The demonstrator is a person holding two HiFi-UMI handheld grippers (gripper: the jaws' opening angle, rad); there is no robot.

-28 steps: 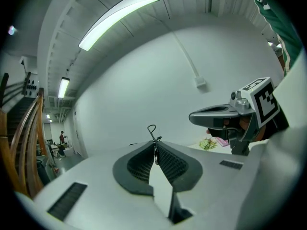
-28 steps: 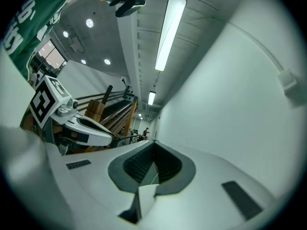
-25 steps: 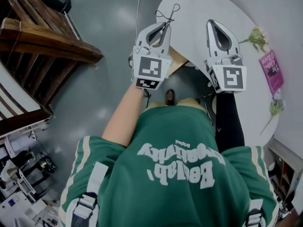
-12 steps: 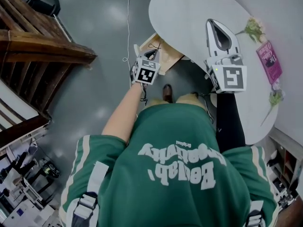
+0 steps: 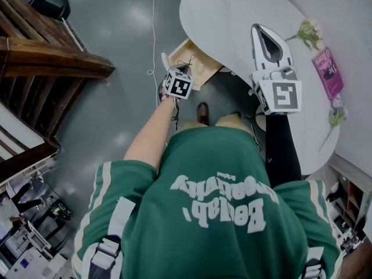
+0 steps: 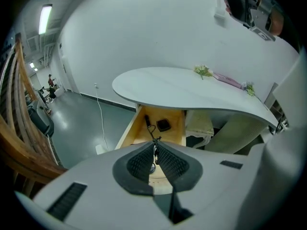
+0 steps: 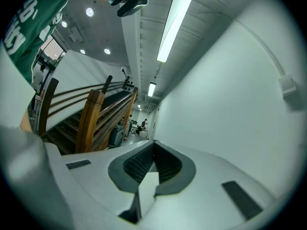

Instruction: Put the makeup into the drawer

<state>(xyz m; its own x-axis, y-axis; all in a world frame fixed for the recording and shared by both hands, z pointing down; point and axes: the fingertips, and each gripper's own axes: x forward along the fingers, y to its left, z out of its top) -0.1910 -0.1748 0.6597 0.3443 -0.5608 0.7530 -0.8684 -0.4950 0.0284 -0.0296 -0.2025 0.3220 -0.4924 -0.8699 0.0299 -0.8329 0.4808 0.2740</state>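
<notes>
The big white bench (image 5: 244, 16) is round at the end and fills the top of the room, with some flowers (image 5: 308, 34) and a pink book (image 5: 327, 71) lying far along it. Under its near edge a wooden drawer (image 5: 200, 68) is pulled open over the grey floor. The person in the green shirt holds the left gripper (image 6: 154, 143) low, just in front of the open drawer and tipped down toward it. Its jaws are squeezed together on a thin black wire makeup tool (image 6: 152, 134), and a small loop of it pokes out past the tips. The right gripper (image 7: 153, 145) is up over the bench top, held flat, with its jaws together and nothing in them. Inside the drawer, near the back, lie a small black square case (image 6: 163, 125) and a dark stick (image 6: 147, 120). I think this is the step where the tool is carried to the drawer and is about to be dropped in. Next, the left gripper needs to go a little further so its tips are over the bare wood, and then let its jaws come apart. The tool is thin and light, so it could stick to a pad.
</notes>
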